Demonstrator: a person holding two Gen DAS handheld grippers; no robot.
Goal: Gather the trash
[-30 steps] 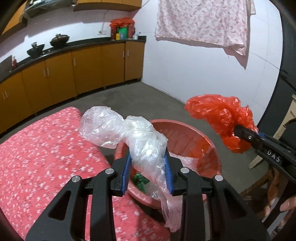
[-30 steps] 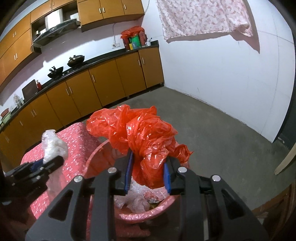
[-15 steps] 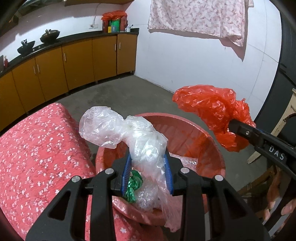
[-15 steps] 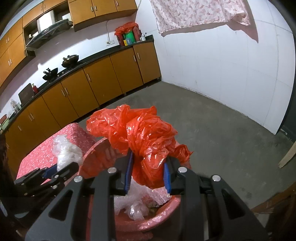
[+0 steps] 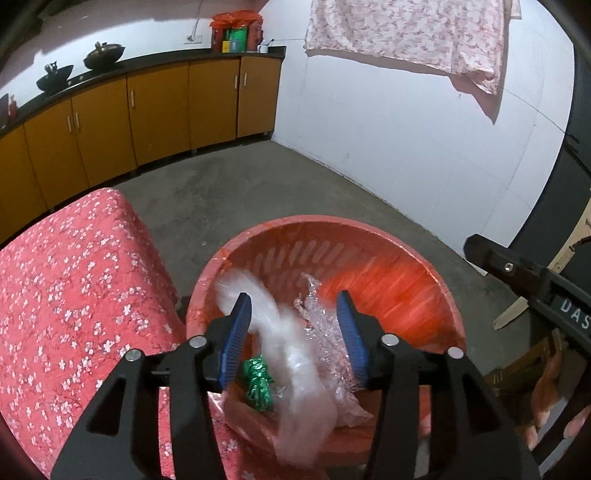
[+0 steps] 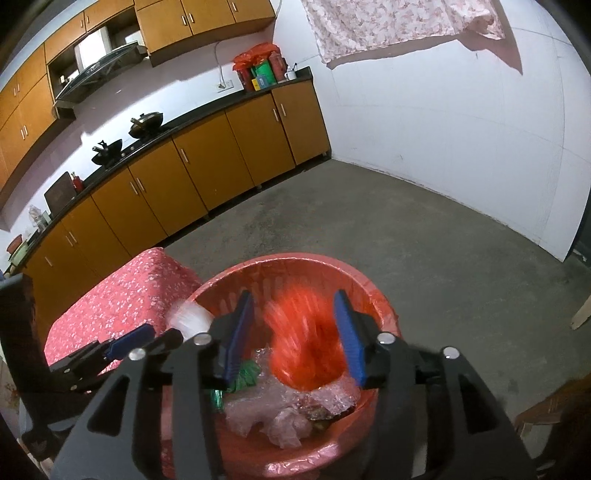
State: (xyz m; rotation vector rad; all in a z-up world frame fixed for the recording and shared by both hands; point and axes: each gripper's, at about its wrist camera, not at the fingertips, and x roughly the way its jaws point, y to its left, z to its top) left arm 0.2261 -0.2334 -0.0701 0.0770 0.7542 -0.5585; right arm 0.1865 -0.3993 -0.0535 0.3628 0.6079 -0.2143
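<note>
A red slotted bin [image 5: 369, 236] [image 6: 295, 260] lined with a red bag stands beside the table and holds bubble wrap and a green wrapper [image 5: 258, 384]. My left gripper [image 5: 293, 328] hangs over it with its jaws opening; the clear plastic bag [image 5: 291, 354] is a blur falling between the pads, which no longer press on it. My right gripper [image 6: 293, 332] is also over the bin, jaws opening, and the red plastic bag [image 6: 303, 339] drops blurred between its pads. Each gripper shows at the edge of the other's view.
A table under a red flowered cloth [image 5: 66, 295] stands left of the bin. Orange cabinets [image 6: 192, 177] with woks on the counter line the far wall. Grey floor [image 6: 406, 236] lies open beyond the bin. A flowered sheet [image 5: 406, 33] hangs on the white wall.
Both grippers sank toward the bin and their jaws spread. The clear bag and the red bag, gripped before, have slipped free and are falling into the bin.
</note>
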